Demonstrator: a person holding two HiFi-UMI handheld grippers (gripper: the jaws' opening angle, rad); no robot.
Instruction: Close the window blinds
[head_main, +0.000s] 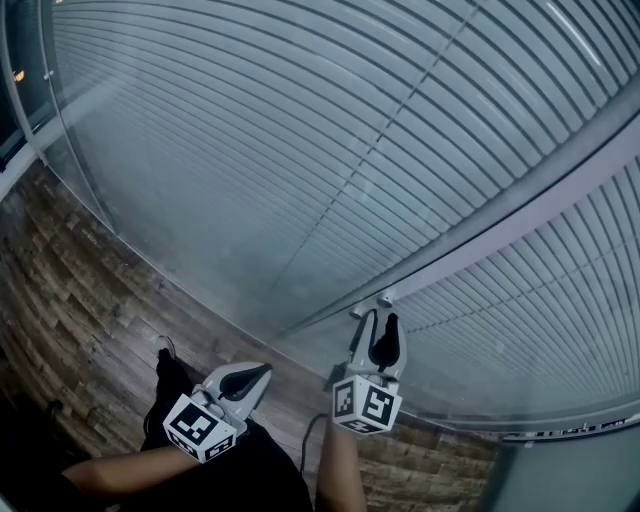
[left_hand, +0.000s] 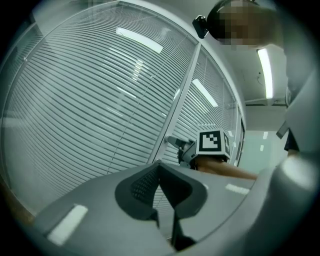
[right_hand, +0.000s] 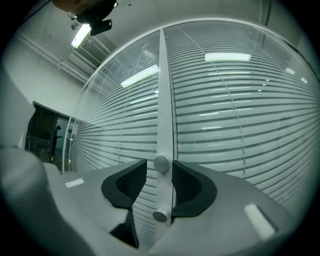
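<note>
Behind glass, grey slatted window blinds (head_main: 300, 150) fill most of the head view. At lower centre the right gripper (head_main: 377, 318) reaches the pale metal frame post (right_hand: 165, 100). Its tongs are apart with a small round silver knob (right_hand: 161, 163) between them, and a gap shows on the knob's left side. At lower left the left gripper (head_main: 260, 372) hangs clear of the glass, tongs together and empty.

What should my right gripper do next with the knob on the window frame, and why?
Probably close the right gripper on the upper knob. Its jaws stand apart on either side of the knob without pressing on it, and the blinds show gaps between the slats.
</note>
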